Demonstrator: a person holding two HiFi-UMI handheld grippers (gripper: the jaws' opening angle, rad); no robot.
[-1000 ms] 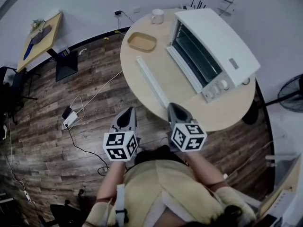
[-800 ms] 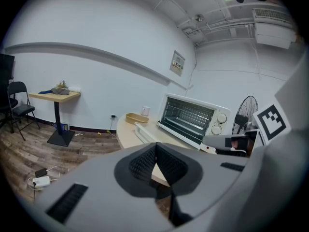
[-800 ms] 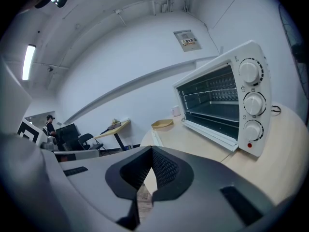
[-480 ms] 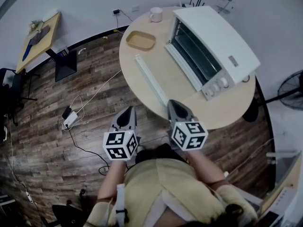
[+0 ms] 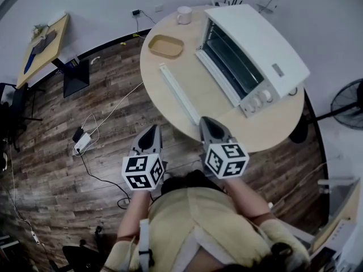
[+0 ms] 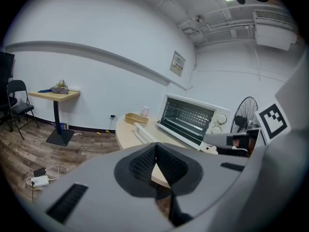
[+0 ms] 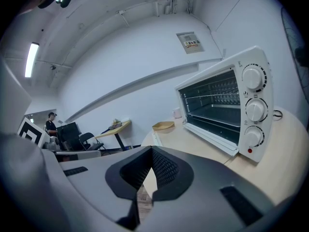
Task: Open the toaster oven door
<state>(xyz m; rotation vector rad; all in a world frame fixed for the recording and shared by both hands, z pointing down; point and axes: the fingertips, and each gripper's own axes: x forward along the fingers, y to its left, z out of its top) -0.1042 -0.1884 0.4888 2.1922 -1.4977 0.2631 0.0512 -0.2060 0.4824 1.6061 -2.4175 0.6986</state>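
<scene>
We hold the left tongs [image 5: 150, 132] and right tongs [image 5: 209, 122] closed, empty, back at the tabletop [image 5: 272, 132] edge; likely because the toaster oven [image 5: 258, 50] door seems already down.

Read the round table [image 5: 266, 132] as a clock face in the head view. The toaster oven [image 5: 258, 44] blocks the arc from 12 to 4 o'clock, with its mouth facing 8 o'clock. A long white bar [image 5: 178, 93] lies flat from 9 round to 7 o'clock, parallel to that mouth. Nothing stands between bar and oven, so that lane is open. A tan tray [image 5: 166, 46] at 10 o'clock and a mug [image 5: 184, 15] at 11 crowd the far rim. From 5 to 6 o'clock the top is bare right to the near edge. Off the table, a fan [image 5: 347, 103] stands at 3 o'clock. Cables and a power strip [image 5: 82, 143] lie on the floor at 8 o'clock.
</scene>
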